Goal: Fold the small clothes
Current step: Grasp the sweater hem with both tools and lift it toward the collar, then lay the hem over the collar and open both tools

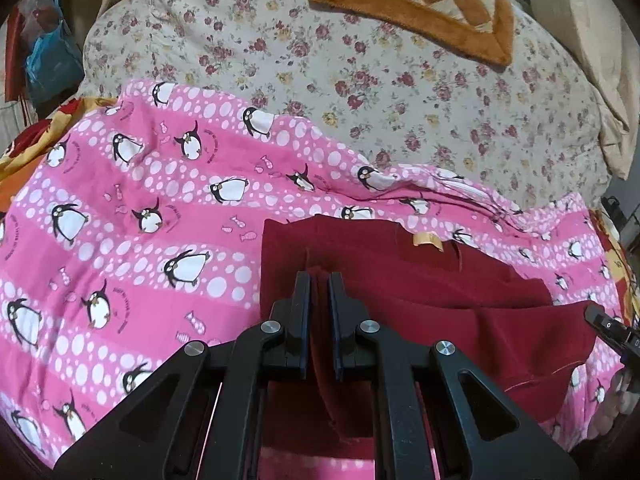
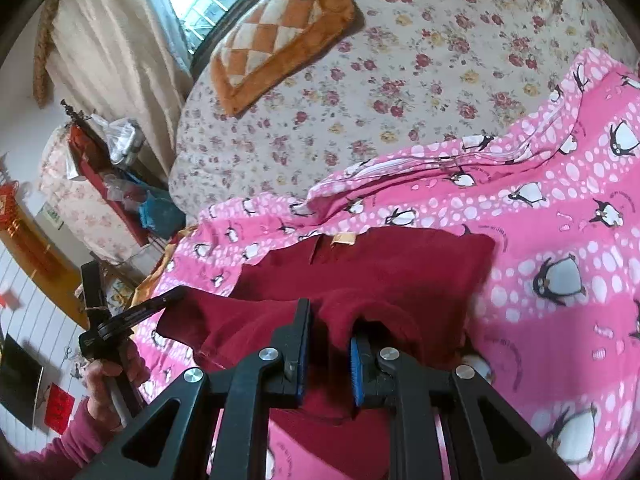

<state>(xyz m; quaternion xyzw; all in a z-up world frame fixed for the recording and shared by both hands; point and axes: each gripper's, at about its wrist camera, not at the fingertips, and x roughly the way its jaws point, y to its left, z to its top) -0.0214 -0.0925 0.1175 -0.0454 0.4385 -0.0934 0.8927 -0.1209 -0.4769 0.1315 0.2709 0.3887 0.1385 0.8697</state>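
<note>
Pink penguin sheet, floral quilt, orange cushion

Home bedroom, floral quilt, penguin sheet, curtain

The left gripper pinches a fold of a dark red garment lying on a pink penguin-print sheet, toward its right edge. A tan label shows on the garment. Beyond, an orange checked cushion rests on a floral quilt; what appears to be the right gripper enters at right.
</note>
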